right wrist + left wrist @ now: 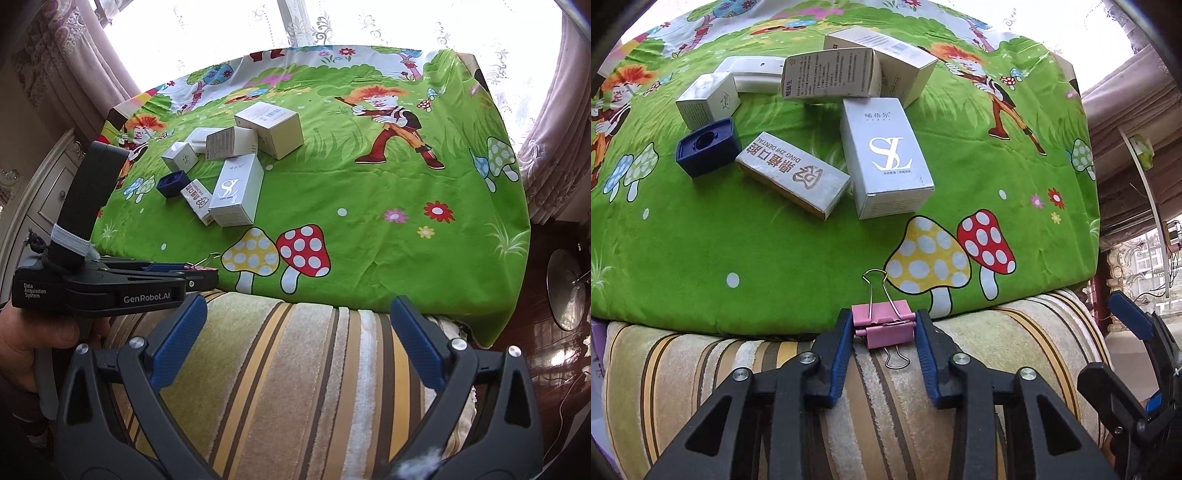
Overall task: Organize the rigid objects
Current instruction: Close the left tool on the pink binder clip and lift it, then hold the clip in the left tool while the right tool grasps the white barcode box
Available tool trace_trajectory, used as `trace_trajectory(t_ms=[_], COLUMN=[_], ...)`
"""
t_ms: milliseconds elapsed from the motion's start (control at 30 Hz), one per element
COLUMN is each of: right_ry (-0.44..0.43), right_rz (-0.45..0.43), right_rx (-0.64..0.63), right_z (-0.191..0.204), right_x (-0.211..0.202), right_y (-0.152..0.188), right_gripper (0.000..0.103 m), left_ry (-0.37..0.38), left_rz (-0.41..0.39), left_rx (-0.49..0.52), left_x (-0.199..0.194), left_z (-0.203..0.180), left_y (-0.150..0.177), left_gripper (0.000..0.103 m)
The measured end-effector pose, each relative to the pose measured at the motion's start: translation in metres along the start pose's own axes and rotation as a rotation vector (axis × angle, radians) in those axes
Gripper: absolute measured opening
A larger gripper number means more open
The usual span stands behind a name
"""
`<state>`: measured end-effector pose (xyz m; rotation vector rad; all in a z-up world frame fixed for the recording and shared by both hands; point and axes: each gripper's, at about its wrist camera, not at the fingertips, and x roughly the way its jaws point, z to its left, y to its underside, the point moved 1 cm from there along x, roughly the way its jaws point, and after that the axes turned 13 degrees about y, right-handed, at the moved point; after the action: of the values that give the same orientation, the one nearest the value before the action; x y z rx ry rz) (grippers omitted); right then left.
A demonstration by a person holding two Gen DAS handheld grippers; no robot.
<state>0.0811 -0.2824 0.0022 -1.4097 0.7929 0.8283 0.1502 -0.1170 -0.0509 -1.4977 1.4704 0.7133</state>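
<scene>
One pink clip (884,324) sits clenched between the blue pads of the left gripper (885,325), at the near edge of the green cloth (798,251), above the striped cushion (894,398). Its two wire handles point along the gripper's line, one forward and one back, so the clip's wide body lies crosswise between the pads. In the right wrist view the right gripper (295,343) hangs beside it over the same cushion, jaws spread wide and holding nothing.

Straight ahead of the clip and a little left, well apart from it, lies the pile. Nearest are the SL box (886,158) and the dental box (792,177), lying flat and touching at a corner, their long axes running roughly away from the gripper. Left of them rests one blue cap (705,151), hollow side up. Behind stand four more white boxes, closely packed; six boxes in all, I count.

The left arm looks nearer the pile, so carrying the clip forward to join it seems the likely move.
</scene>
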Motion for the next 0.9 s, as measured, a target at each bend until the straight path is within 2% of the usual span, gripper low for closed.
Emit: trace_trajectory(t_ms=[500,733,900], right_ry=[0.034,0.034,0.043], right_rz=[-0.008,-0.029,-0.036], right_rx=[-0.062,-0.087,-0.054], right_z=[0.021,0.042,0.056], right_x=[-0.003,0.0,0.008], right_y=[-0.013,-0.033,-0.055], right_gripper=[0.1,0.1,0.1], left_ry=[0.081,0.105,0.123], left_rz=[-0.176,-0.224,-0.256], left_rx=[-0.053,-0.079,-0.091], left_x=[-0.069,-0.077,-0.088], left_z=[0.039,0.053,0.065], left_y=[0.014,0.01,0.012], left_gripper=[0.035,0.035,0.035])
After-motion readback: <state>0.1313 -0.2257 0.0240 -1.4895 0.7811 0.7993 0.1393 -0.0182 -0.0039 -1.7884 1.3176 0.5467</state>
